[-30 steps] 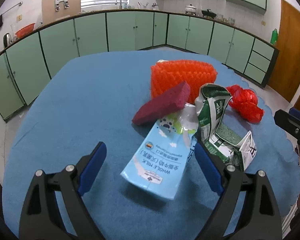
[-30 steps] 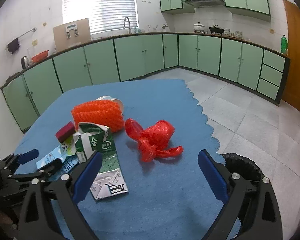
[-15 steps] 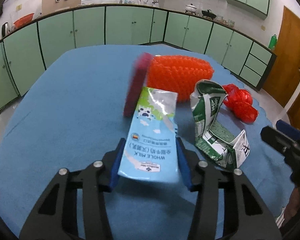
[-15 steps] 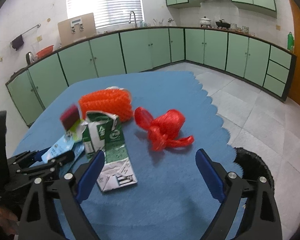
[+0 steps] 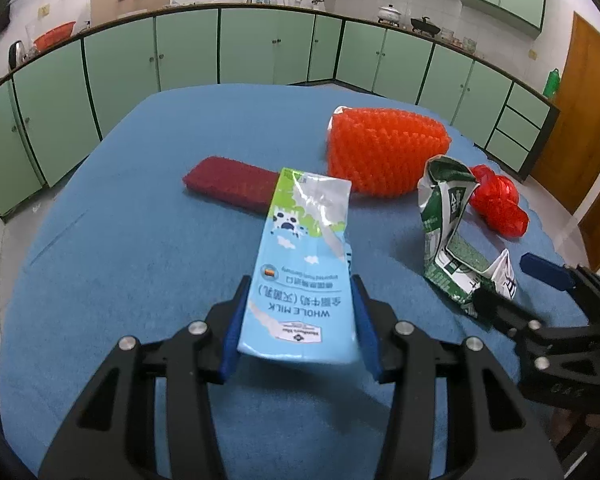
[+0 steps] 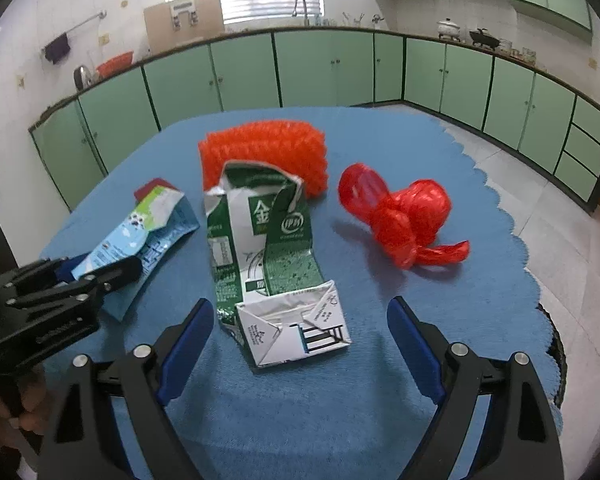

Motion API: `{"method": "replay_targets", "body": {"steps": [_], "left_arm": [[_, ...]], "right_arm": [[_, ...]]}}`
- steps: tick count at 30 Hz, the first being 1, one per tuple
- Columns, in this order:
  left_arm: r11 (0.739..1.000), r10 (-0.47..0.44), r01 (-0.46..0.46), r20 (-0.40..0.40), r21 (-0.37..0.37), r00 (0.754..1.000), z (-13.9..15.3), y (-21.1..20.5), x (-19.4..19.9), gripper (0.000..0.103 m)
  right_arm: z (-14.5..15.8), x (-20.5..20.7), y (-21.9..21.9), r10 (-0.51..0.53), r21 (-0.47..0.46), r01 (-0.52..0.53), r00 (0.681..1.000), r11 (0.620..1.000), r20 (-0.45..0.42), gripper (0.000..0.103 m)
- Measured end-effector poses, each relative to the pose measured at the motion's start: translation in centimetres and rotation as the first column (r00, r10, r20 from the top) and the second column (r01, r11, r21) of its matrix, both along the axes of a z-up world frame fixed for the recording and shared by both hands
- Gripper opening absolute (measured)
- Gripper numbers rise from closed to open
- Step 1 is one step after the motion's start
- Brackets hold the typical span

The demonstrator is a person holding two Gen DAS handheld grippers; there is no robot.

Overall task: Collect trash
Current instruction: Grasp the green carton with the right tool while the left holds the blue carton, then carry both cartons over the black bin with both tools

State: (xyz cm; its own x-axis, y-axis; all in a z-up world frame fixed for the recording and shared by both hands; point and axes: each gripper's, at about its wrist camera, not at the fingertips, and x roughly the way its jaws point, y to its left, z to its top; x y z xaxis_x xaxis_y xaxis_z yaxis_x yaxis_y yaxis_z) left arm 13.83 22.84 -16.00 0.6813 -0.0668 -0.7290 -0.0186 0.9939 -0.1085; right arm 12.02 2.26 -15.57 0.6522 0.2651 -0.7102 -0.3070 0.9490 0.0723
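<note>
- The left tongs (image 5: 298, 328) are clamped on the lower end of the blue milk carton (image 5: 304, 264); their blue pads press its two sides, and the carton's far end tilts up and away from them, above the counter (image 5: 132, 240).
- In the right wrist view the same carton (image 6: 140, 236) sticks out of the left tongs (image 6: 100, 276) near the counter's left edge, with a maroon sponge (image 6: 152, 186) just behind it.
- The right tongs (image 6: 300, 334) stand wide open with nothing between the pads. Their jaws have been narrowing a little, yet the gap is far wider than the piece below.
- The torn green carton (image 6: 268, 252) lies flattened on the counter straight ahead of the right tongs, its folded white end nearest them and inside the gap, not touched as far as can be seen.
- Its long axis runs away from the right tongs toward the orange mesh roll (image 6: 264, 152), which sits behind it and seems to touch its raised flap.
- The right hand is clearly the nearer one for this carton; a short drop and a squeeze across the white end looks like the next step.
- The red plastic bag (image 6: 404, 216) lies to the right, apart from the green carton, toward the scalloped right edge.
- A dark round rim (image 6: 554, 332) shows below that edge, perhaps a bin.
</note>
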Motion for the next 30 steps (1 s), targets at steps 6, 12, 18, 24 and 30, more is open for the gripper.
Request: {"method": "replay_targets", "body": {"steps": [6,12,18,24,30], "left_arm": [[1.000,0.000,0.000,0.003,-0.008,1.000,0.2,-0.1,-0.1,0.046],[1.000,0.002,-0.002,0.015,-0.008,1.000,1.1,-0.5,-0.4,0.046],[1.000,-0.012,0.012,0.051,-0.005,0.999,2.6,-1.3,-0.9,0.045],[0.999,-0.033,0.033,0.094,-0.008,0.995,4.6,-2.8,-1.2,0.045],[0.998,-0.062,0.063,0.135,-0.002,0.989,6.3,-4.9,-1.2,0.045]], "right_arm": [[-0.8,0.2,0.3,0.051,0.005,-0.051,0.998,0.999,-0.032,0.058],[-0.2,-0.6,0.2,0.087,0.017,-0.087,0.996,0.996,-0.019,0.054],[1.6,-1.5,-0.8,0.061,0.047,-0.062,0.998,0.997,0.026,0.054],[4.3,-2.1,-2.6,0.029,0.066,-0.035,0.996,0.997,0.081,0.054],[6.2,-2.7,-4.8,-0.022,0.094,0.011,0.993,0.996,0.113,0.054]]}}
